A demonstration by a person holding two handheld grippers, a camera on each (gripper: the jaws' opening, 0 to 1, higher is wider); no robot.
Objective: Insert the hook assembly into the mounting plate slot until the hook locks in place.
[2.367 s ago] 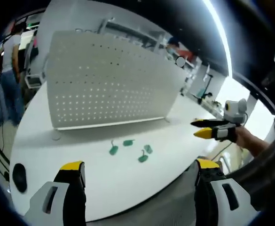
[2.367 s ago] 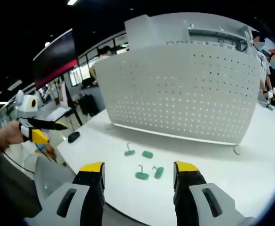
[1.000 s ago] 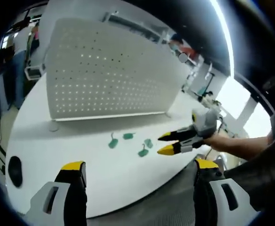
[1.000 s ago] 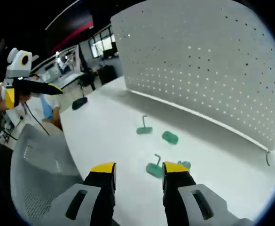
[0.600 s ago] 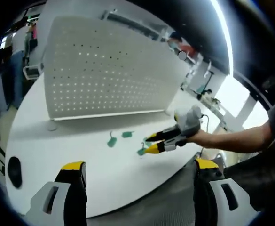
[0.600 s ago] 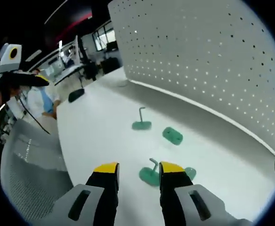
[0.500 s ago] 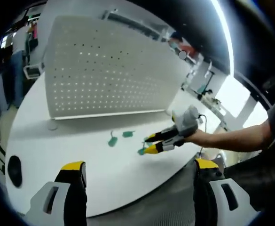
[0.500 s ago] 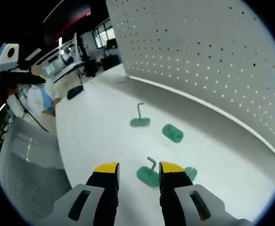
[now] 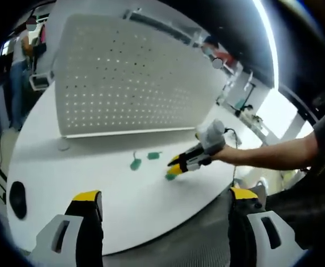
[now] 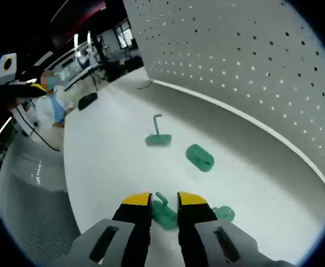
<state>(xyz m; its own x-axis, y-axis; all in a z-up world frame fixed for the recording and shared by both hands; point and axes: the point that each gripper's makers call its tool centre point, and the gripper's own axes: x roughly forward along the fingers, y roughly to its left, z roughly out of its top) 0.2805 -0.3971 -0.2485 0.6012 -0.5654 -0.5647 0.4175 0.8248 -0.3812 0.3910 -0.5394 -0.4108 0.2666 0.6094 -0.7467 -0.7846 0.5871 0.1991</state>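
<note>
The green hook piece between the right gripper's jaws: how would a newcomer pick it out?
Start at the white pegboard, then come down across the white table to the right gripper. The green hook piece there is the nearest of four, and alone sits between the yellow-tipped jaws.

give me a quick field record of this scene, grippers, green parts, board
surface: white table
board: white pegboard standing upright at the back of the table
green parts: four on the table; hook piece and flat piece lie free, another sits beside the right jaw
right gripper: jaws narrowed around a green hook piece; firm grip cannot be told
left gripper: open, held back at the table's near edge
other: dark object on the table
</note>
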